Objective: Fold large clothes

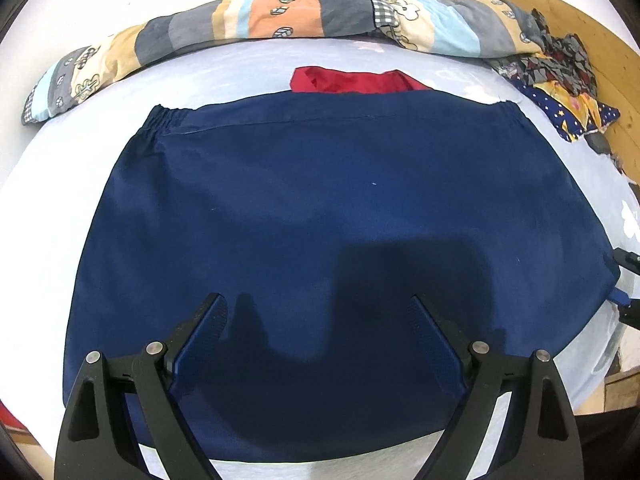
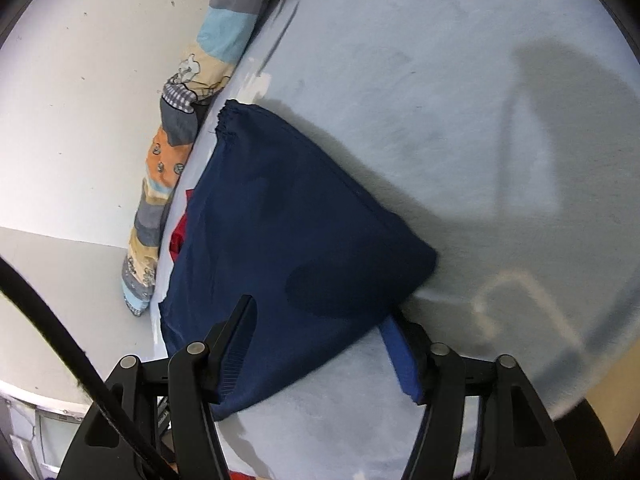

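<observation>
A navy garment lies flat and folded on the pale blue bed sheet, its elastic waistband at the far edge. My left gripper hovers open over the garment's near part, with nothing between its fingers. In the right wrist view the same navy garment shows as a wedge. My right gripper stands open astride its near corner, one finger over the cloth, the other beside its edge on the sheet. The pads do not pinch the cloth.
A red garment peeks out behind the navy one. A rolled patchwork quilt runs along the white wall. A heap of patterned clothes lies at the back right by a wooden board. Bare sheet spreads to the right.
</observation>
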The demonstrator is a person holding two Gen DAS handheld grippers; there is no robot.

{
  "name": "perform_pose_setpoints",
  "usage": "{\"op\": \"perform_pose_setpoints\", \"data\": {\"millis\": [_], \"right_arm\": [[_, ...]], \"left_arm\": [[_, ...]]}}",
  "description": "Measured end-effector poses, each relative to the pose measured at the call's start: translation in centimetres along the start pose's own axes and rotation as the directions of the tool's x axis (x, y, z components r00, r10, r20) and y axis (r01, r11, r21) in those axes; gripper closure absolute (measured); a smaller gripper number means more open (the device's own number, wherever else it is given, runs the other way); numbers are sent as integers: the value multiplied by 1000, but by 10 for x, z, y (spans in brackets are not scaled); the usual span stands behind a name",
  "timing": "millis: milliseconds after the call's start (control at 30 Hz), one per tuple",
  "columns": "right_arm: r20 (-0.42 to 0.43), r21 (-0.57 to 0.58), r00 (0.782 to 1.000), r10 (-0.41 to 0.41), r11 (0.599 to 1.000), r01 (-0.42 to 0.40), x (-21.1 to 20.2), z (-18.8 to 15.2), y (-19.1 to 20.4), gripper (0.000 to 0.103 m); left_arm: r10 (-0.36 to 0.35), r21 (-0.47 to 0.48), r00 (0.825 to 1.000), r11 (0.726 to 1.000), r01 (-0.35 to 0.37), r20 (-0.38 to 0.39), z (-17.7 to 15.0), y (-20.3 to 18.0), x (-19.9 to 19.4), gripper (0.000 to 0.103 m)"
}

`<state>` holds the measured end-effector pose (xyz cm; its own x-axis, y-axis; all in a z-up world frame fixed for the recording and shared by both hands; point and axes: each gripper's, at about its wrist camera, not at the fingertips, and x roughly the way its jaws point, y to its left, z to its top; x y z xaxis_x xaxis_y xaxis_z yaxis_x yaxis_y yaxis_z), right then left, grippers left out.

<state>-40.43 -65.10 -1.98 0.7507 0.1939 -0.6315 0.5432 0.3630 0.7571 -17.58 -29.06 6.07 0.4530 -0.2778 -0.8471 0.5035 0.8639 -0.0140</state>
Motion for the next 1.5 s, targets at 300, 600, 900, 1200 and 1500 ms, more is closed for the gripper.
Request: {"op": "perform_pose_setpoints", "data": {"millis": [300,600,900,1200,1500], "right_arm": [[12,39,996,88,995,-88,19,25,9,34],[-183,-184,983,21,981,-55,35,53,37,34],[-189,-124,981,36,990,-60,15,72,5,37],[-317,-233,936,154,944,-235,51,81,28,24],[-276,-410,960,-46,909,-74,87,77,83,84]], "left_arm": [[1,-8,1000,1000,-1,-10,-2,3,0,12],[8,-27,999,1000,-8,-33,-3,8,7,12],[7,-13,999,1000,-8,-41,0,4,12,12],[8,6,999,1000,-7,-38,3,-1,13,12],[34,11,999,999,-33,-43,2,5,17,12]]}}
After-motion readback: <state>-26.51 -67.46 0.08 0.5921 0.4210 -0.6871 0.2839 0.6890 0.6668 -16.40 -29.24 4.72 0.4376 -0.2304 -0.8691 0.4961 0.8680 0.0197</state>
